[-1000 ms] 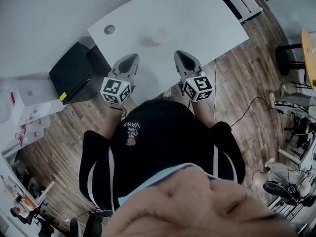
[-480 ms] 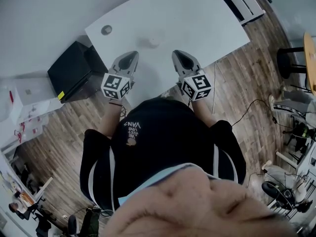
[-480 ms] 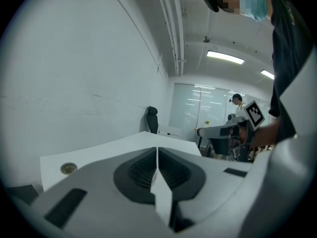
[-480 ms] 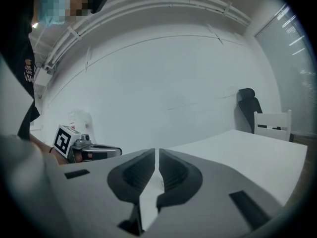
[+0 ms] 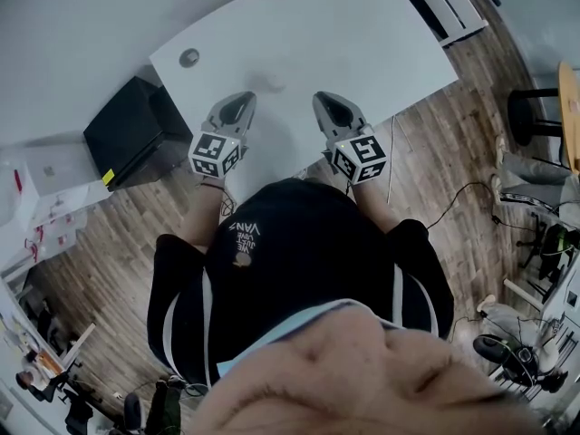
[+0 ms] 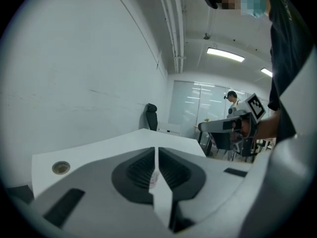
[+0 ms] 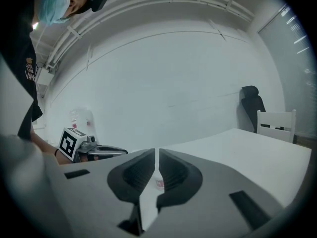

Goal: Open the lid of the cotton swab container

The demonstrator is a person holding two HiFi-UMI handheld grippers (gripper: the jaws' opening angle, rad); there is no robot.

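The cotton swab container [image 5: 269,82] is a small pale tub standing on the white table [image 5: 362,34], too faint in the head view to tell how its lid stands. My left gripper [image 5: 241,101] and right gripper [image 5: 325,101] hover side by side over the table's near edge, both short of the container and both shut with nothing in them. Through the closed jaws, the left gripper view shows a sliver of the container [image 6: 153,179] ahead, and the right gripper view shows the container [image 7: 159,183] too. Each gripper sees the other: the right gripper [image 6: 229,125], the left gripper [image 7: 101,151].
A round cable hole [image 5: 188,57] sits near the table's far left corner. A black box [image 5: 134,131] stands on the wooden floor left of the table. A white chair [image 5: 442,0] is at the far right, and a cable [image 5: 393,152] hangs by the table's right edge.
Both grippers have crept slightly forward and left over the table edge, staying shut and level with each other. The container has not been touched.
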